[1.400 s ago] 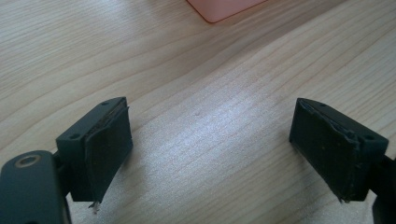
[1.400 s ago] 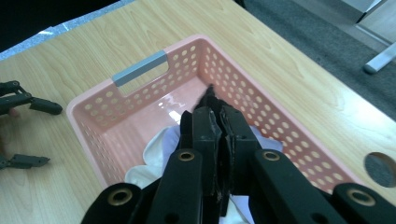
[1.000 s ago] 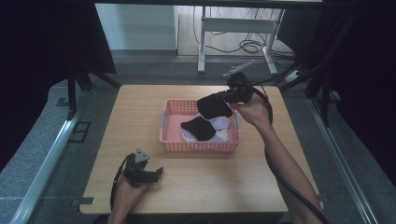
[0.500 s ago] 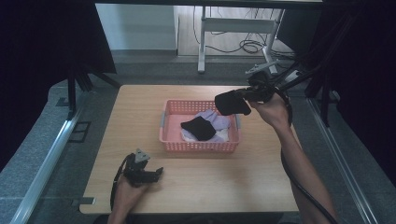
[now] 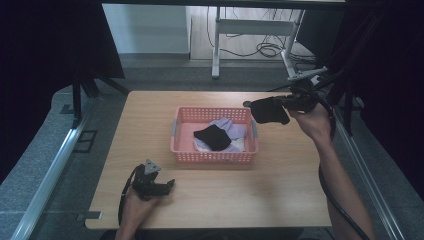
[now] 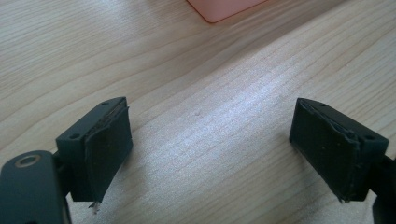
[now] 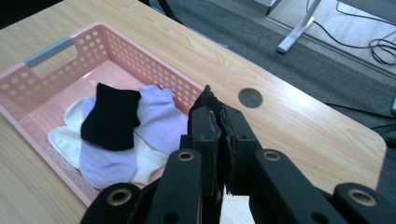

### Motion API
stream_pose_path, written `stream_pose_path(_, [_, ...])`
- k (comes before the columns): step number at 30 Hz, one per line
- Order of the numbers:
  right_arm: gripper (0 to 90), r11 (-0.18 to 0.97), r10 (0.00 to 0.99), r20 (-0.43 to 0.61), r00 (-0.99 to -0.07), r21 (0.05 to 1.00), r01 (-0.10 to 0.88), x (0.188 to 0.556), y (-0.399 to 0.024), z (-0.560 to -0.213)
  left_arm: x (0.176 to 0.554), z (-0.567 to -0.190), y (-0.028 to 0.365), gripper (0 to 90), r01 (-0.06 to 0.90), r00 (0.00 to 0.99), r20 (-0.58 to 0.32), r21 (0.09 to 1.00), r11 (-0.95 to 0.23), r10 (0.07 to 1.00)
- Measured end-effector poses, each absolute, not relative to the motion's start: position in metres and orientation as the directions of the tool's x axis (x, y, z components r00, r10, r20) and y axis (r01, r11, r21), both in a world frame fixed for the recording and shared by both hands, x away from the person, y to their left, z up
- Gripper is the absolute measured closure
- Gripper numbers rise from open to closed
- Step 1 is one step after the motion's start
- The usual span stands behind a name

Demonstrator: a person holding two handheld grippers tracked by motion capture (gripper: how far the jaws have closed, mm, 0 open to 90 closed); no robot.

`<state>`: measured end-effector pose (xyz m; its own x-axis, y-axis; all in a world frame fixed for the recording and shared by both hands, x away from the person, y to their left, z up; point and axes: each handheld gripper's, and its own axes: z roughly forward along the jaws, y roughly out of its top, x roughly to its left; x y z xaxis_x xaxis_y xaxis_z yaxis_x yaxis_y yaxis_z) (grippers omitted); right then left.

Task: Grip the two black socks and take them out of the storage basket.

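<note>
While left claw gapes empty — right claw pinches black sock.

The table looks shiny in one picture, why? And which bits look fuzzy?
In the left gripper view, light glares pale off the wooden table between the open jaws, and the pink basket corner is soft. In the right gripper view, the near jaws blur while the black sock in the basket stays sharp. In the high view, the edges are dark.
</note>
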<state>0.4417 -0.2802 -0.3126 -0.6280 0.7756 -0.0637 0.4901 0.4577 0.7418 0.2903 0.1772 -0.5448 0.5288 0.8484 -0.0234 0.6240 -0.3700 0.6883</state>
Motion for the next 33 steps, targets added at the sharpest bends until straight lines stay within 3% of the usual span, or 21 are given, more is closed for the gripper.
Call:
stream_pose_path(18, [84.1, 0.404, 0.842, -0.061, -0.536, 0.729, 0.553, 0.429, -0.338, -0.345, 0.290, -0.545, 0.178, 12.9, 0.623, 0.531, -0.022, 0.687, -0.374, 0.847])
stream_pose_path(33, [83.8, 0.414, 0.847, -0.052, -0.529, 0.688, 0.596, 0.425, -0.342, -0.397, 0.290, -0.545, 0.177, 12.9, 0.628, 0.526, -0.029, 0.688, -0.365, 0.850])
